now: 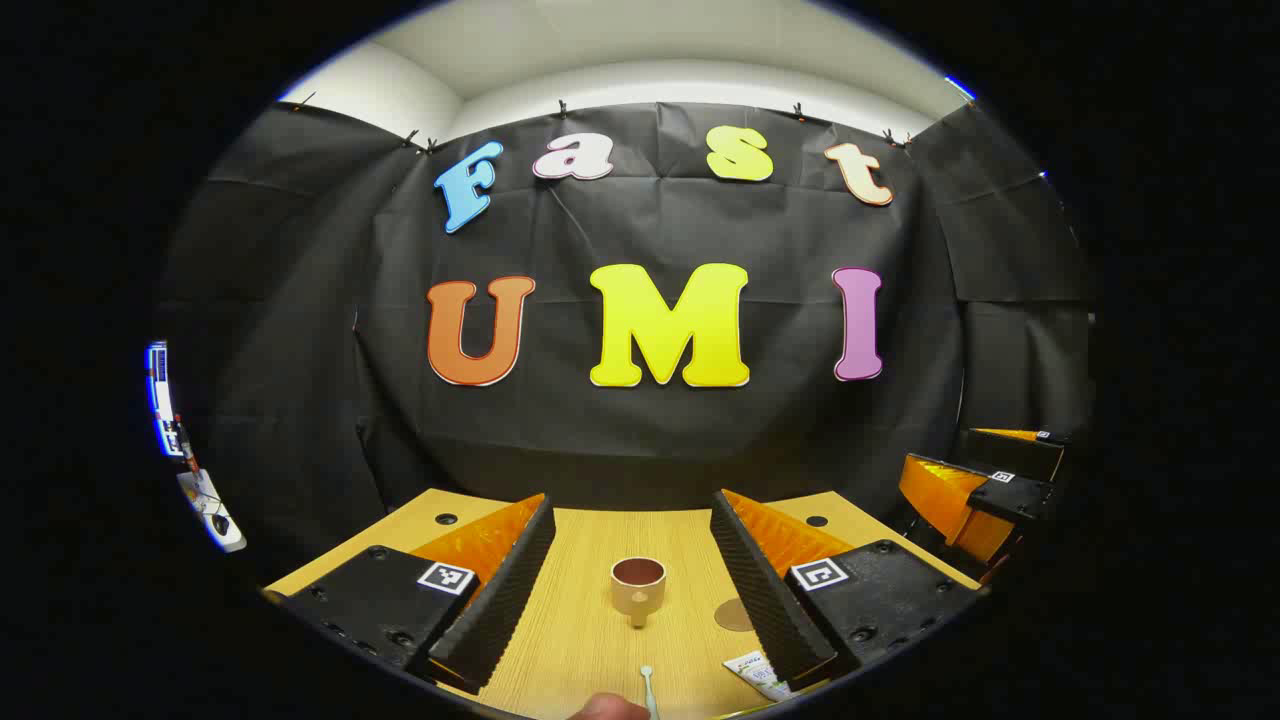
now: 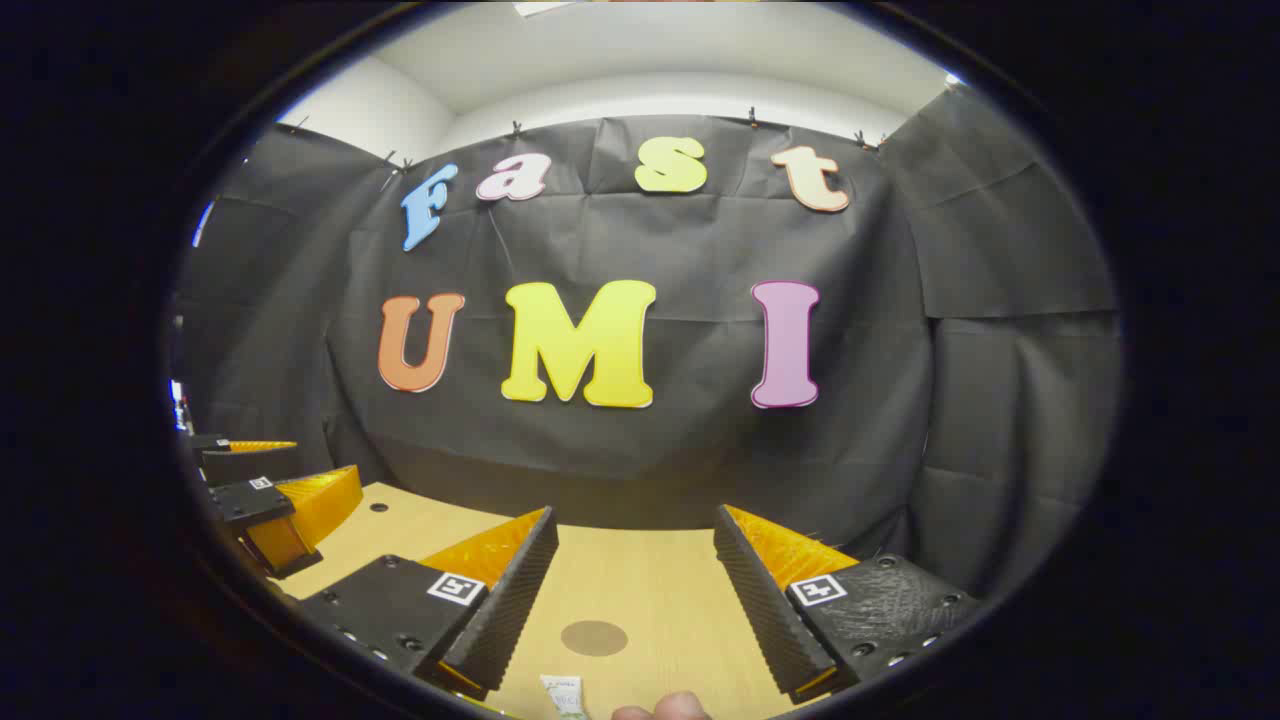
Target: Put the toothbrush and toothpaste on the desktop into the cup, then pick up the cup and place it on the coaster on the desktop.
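Note:
In the left gripper view a tan cup (image 1: 638, 586) with a dark inside stands upright on the wooden desktop, between and beyond my open left gripper (image 1: 632, 515). The toothbrush (image 1: 648, 688) lies near the bottom edge, its head pointing toward the cup. The toothpaste tube (image 1: 755, 673) lies by the right finger, and the round brown coaster (image 1: 733, 614) peeks out beside that finger. In the right gripper view my right gripper (image 2: 635, 525) hangs open above the coaster (image 2: 594, 637), with the toothpaste tube (image 2: 563, 695) at the bottom edge. The other gripper (image 1: 985, 490) shows at far right.
The wooden desktop (image 1: 575, 640) ends at the black cloth wall behind. A fingertip (image 2: 672, 708) pokes in at the bottom edge. Small round holes (image 1: 446, 519) mark the desktop's back corners. The left gripper (image 2: 265, 500) appears at the left of the right gripper view.

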Demonstrator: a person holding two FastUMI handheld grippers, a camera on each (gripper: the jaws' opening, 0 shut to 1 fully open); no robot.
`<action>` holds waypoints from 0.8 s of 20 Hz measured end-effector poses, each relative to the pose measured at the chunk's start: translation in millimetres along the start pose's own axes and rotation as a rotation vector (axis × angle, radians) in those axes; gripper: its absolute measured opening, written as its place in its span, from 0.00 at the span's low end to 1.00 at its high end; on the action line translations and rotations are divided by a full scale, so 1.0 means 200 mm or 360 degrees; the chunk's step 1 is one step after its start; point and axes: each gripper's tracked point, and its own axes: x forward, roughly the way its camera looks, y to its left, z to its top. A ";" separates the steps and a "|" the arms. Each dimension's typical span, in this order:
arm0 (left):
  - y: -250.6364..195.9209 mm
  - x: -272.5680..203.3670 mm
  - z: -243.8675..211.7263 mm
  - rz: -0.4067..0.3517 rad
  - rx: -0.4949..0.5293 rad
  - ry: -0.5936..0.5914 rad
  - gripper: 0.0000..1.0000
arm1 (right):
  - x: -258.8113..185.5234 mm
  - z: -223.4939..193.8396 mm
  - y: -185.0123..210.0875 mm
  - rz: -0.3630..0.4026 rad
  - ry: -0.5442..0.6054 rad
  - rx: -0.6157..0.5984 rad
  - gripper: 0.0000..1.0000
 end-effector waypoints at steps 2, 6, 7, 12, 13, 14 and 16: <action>0.01 0.00 0.01 0.0006 0.0005 -0.0003 0.99 | 0.00 0.00 0.00 -0.0001 -0.0001 0.0009 0.97; 0.01 0.01 0.01 0.0012 0.0008 -0.0002 0.99 | 0.01 0.00 -0.01 -0.0001 0.0002 0.0004 0.95; 0.01 0.01 0.01 0.0012 0.0007 0.0000 0.99 | 0.01 0.00 -0.01 -0.0001 0.0002 0.0003 0.95; 0.01 0.01 -0.01 0.0009 0.0000 0.0023 0.99 | 0.02 0.01 -0.02 0.0007 0.0004 -0.0006 0.95; 0.00 0.02 -0.01 0.0010 -0.0001 0.0028 0.99 | 0.02 0.00 -0.01 0.0011 0.0008 -0.0012 0.97; 0.00 0.02 -0.02 0.0009 -0.0002 0.0036 0.99 | 0.02 -0.01 -0.01 0.0017 0.0015 -0.0017 0.95; -0.01 0.02 -0.04 0.0006 0.0003 0.0051 0.99 | 0.02 -0.02 0.00 0.0020 0.0030 -0.0017 0.97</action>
